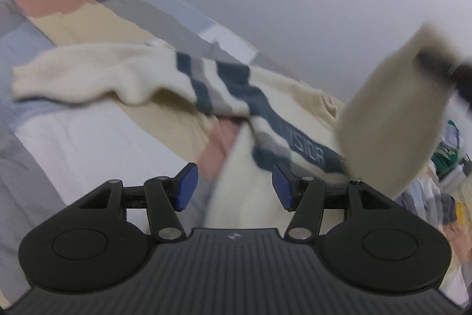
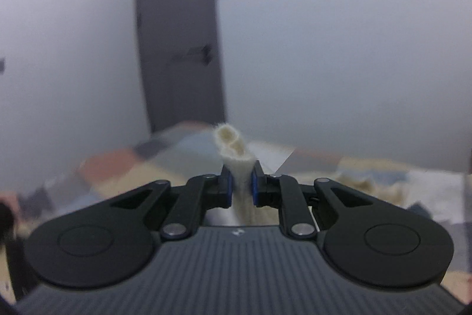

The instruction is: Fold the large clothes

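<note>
**Fingers: right pair clamped on the sweater, left pair apart**

Your right gripper (image 2: 240,182) has its blue pads pressed on a bunched fold of the cream sweater (image 1: 124,73), which pokes up between them. Your left gripper (image 1: 233,186) stands apart, cream cloth lying between its fingers (image 1: 186,187) with neither pad pressing it. That sweater, with dark blue and grey stripes, sprawls across the patchwork bedspread (image 1: 73,19), one sleeve stretched left.

left hand-held gripper (image 1: 233,186): black plastic linkage arms, blue rectangular pads, silver pivot rivets, ribbed grey housing | right hand-held gripper (image 2: 241,186): same black-and-blue build, round side discs
</note>
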Action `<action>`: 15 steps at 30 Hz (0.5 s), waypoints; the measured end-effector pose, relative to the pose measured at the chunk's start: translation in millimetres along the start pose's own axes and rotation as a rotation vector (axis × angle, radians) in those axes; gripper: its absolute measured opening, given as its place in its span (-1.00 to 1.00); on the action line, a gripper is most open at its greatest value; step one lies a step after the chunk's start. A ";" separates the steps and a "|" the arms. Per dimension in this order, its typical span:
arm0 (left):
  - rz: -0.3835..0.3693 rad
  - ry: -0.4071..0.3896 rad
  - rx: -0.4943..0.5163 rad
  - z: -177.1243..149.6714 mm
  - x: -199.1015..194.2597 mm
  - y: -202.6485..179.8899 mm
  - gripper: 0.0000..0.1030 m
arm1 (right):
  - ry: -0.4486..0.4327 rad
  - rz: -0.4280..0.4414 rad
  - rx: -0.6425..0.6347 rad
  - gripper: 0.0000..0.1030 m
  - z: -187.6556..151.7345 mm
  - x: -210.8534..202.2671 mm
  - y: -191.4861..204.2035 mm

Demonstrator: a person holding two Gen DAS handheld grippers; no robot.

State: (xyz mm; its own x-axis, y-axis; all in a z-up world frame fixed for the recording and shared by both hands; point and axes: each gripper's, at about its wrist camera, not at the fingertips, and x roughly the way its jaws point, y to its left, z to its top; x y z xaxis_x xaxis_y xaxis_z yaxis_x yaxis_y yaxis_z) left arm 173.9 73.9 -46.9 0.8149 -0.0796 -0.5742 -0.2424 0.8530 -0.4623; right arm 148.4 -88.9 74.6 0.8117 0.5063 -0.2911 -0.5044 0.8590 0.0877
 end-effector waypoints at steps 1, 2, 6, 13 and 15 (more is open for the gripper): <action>0.008 -0.006 -0.006 1.8 -0.9 3.8 0.20 | 0.032 0.009 -0.008 -0.68 -9.9 7.6 10.4; 0.015 -0.009 -0.016 3.4 -2.1 8.7 0.20 | 0.064 0.012 -0.009 -0.67 -19.6 15.2 18.1; 0.006 -0.009 -0.079 8.2 -4.8 26.4 0.20 | 0.158 0.017 0.035 -0.64 -46.2 34.9 23.2; -0.006 -0.033 -0.081 14.5 -11.2 32.7 0.20 | 0.266 0.068 0.142 0.47 -60.6 35.0 24.2; -0.007 -0.053 -0.084 14.5 -14.9 32.0 0.20 | 0.277 0.085 0.186 0.47 -63.2 31.4 10.8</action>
State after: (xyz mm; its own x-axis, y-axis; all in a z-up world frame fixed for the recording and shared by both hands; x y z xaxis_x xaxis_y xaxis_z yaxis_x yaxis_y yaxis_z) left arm 161.6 109.9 -43.3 0.8429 -0.0558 -0.5352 -0.2784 0.8059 -0.5225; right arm 149.9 -68.5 6.2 0.6450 0.5592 -0.5209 -0.4839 0.8264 0.2879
